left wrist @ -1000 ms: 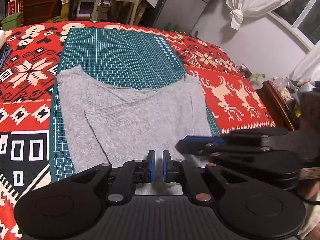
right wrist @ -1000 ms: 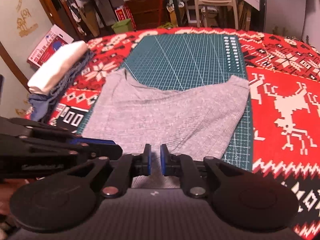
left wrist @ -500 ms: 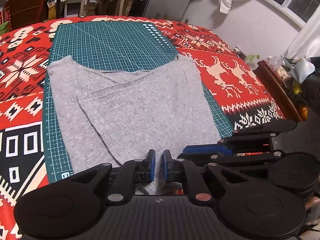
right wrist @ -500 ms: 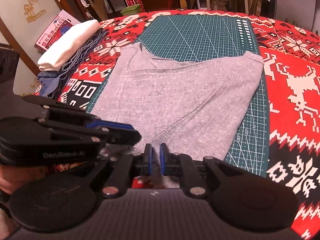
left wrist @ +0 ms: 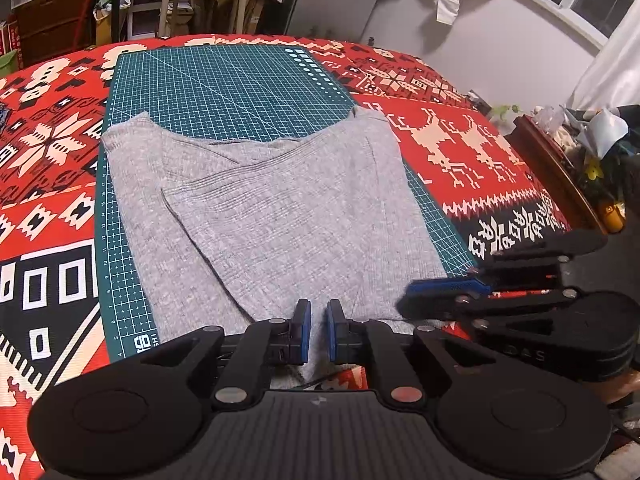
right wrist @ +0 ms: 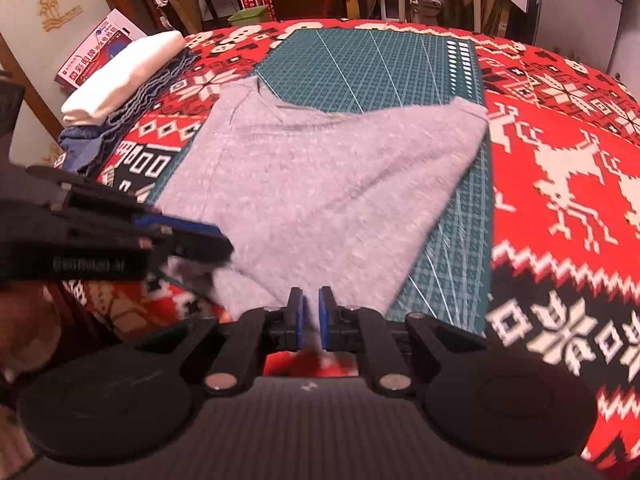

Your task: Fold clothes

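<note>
grey sweater [left wrist: 280, 216] on cutting mat [left wrist: 224, 88], both grippers clamping hem

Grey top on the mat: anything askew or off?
Yes. The grey top lies skewed on the cutting mat: its far edge sags into a V, and a diagonal fold crosses the front. The near hem hangs past the mat, gathered in the left gripper and right gripper. No damage visible.

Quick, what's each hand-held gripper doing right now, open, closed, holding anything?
Left hand-held gripper: closed on the near edge of the grey garment.
Right hand-held gripper: closed on the same near edge.
</note>
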The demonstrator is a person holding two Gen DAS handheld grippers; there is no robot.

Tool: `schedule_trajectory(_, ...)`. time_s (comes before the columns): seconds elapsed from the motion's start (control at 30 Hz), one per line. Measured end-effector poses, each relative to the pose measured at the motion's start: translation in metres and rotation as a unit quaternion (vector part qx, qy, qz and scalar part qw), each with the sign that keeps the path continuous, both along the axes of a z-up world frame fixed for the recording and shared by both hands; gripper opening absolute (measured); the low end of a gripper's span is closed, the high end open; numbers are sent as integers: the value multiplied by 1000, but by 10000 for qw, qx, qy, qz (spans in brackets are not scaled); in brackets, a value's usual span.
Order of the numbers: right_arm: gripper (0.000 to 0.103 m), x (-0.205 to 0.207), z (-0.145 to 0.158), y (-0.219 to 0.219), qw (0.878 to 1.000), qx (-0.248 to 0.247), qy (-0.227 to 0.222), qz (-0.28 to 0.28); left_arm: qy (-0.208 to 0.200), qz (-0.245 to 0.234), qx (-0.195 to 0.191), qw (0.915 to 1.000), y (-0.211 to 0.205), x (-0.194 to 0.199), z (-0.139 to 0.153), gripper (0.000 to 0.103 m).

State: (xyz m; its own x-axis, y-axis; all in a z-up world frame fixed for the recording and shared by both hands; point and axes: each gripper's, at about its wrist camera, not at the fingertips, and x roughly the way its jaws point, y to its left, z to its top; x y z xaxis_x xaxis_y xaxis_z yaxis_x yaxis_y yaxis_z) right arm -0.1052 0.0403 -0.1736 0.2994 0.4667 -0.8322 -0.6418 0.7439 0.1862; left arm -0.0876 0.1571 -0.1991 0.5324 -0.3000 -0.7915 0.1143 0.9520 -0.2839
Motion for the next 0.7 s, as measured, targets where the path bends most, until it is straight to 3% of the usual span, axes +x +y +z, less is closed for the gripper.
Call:
schedule_trajectory(0.23,7,-8,9,-27,9998,70,86,-180,12,44,-29,10000,0,0,0,10)
schedule_trajectory(0.4,11,10,23,-21,9987,240,-255,-362,17,60,-2,10000,-1,1,0,10)
schedule_trajectory(0.53,11,25,7,-9,9990,9,-237,-385,43,99,-25,9999,0,2,-1,10)
schedule_trajectory(0.7,10,11,0,-27,9991,41,-111,-408,52,130,-60,9999,1,2,-1,10)
